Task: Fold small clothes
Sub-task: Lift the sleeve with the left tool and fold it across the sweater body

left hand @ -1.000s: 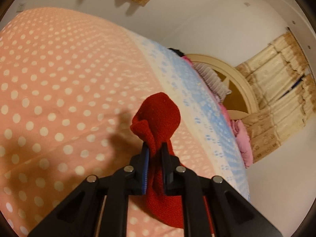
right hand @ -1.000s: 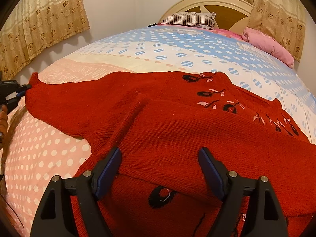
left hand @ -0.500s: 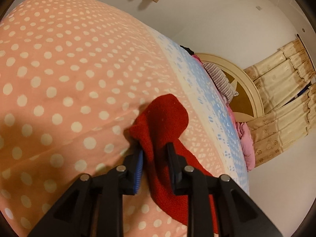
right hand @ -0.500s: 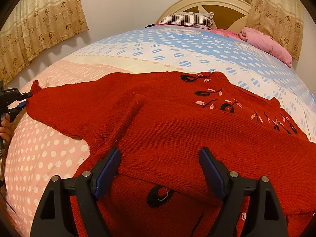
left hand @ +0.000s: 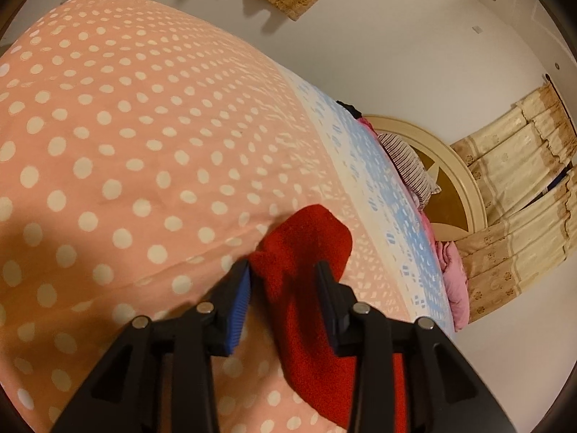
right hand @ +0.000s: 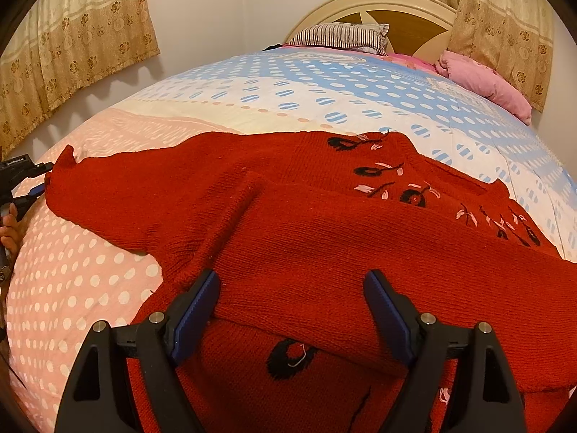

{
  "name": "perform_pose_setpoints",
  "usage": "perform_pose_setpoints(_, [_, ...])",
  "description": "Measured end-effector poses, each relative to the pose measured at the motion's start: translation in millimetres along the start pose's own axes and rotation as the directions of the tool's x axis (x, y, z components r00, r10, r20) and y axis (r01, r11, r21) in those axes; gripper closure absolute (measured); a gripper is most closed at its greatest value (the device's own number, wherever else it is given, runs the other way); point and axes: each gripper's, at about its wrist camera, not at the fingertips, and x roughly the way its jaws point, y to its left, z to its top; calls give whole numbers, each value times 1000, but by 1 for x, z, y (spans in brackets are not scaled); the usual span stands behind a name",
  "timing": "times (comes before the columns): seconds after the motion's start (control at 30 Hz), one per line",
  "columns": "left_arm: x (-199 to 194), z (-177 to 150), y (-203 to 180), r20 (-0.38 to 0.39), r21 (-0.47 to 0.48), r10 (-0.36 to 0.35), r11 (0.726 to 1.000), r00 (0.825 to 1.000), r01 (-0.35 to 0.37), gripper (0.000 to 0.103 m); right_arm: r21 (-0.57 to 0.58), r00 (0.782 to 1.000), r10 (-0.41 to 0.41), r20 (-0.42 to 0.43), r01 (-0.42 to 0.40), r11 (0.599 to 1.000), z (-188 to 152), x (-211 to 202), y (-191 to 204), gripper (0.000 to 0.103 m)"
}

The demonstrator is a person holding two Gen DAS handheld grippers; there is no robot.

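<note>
A red knit sweater (right hand: 310, 223) with black and pink flower embroidery lies spread on the bed. One sleeve is folded across its body; the other stretches out to the left. In the left wrist view my left gripper (left hand: 285, 281) is open, its jaws apart on either side of that sleeve's cuff (left hand: 306, 241), which rests on the bedspread. The left gripper also shows at the far left of the right wrist view (right hand: 29, 184). My right gripper (right hand: 292, 303) is open and empty, just above the folded sleeve.
The bedspread (right hand: 83, 281) is pink with white dots near me and blue-and-white further off. A striped pillow (right hand: 339, 36) and a pink pillow (right hand: 483, 83) lie by the headboard (right hand: 396, 7). Curtains (right hand: 72, 43) hang on the walls.
My left gripper opened and let go of the sleeve cuff, which dropped onto the bedspread. The right gripper has hardly moved.
</note>
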Motion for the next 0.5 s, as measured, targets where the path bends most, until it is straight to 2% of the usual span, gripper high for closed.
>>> perform_pose_setpoints(0.03, [1, 0, -2, -7, 8, -1, 1000, 1000, 2, 72, 1, 1000, 1, 0, -1, 1000, 0, 0, 0, 19])
perform_pose_setpoints(0.07, [2, 0, -3, -24, 17, -12, 1000, 1000, 12, 92, 3, 1000, 2, -1, -2, 1000, 0, 0, 0, 19])
perform_pose_setpoints(0.1, [3, 0, -6, -37, 25, -15, 1000, 999, 16, 96, 4, 1000, 3, -1, -3, 1000, 0, 0, -1, 19])
perform_pose_setpoints(0.2, [-7, 0, -13, -12, 53, -5, 999, 1000, 6, 97, 7, 1000, 8, -3, -8, 1000, 0, 1, -1, 19])
perform_pose_setpoints(0.3, [-23, 3, -24, 10, 68, -28, 997, 1000, 27, 97, 22, 1000, 32, 2, -32, 999, 1, -1, -4, 19])
perform_pose_setpoints(0.4, [-44, 9, -46, 30, 115, -75, 991, 997, 71, 97, 86, 997, 73, 38, -76, 993, 2, -15, -17, 19])
perform_pose_setpoints(0.5, [-60, 13, -71, 39, 165, -131, 979, 991, 123, 97, 132, 995, 48, 84, -59, 990, 4, -37, -27, 19])
